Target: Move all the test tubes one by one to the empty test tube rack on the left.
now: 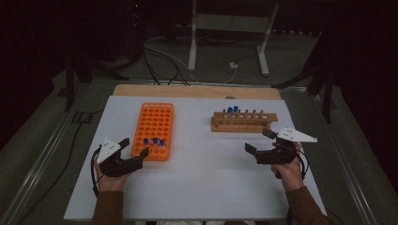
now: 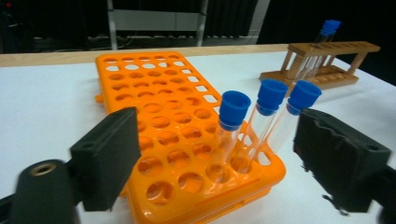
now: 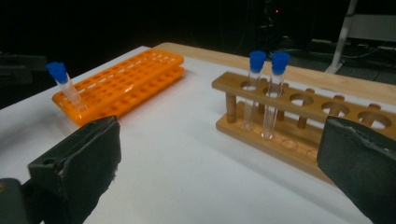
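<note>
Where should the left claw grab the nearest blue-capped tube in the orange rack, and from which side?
Grip the tube on its bare glass just under the blue cap, probably coming from the near end of the orange rack, where the left claw sits open. The tube leans slightly and stands at the row's end, so that side is free of its two neighbours.

On the surface, the plastic rack lies left of centre and the wooden rack right of centre, well apart. Three tubes stand in the plastic rack's near row, toward its right corner; two tubes stand side by side in the wooden rack, left of its middle. The left gripper sits just left of the plastic rack's near end, and the right gripper just before the wooden rack's right end.
</note>
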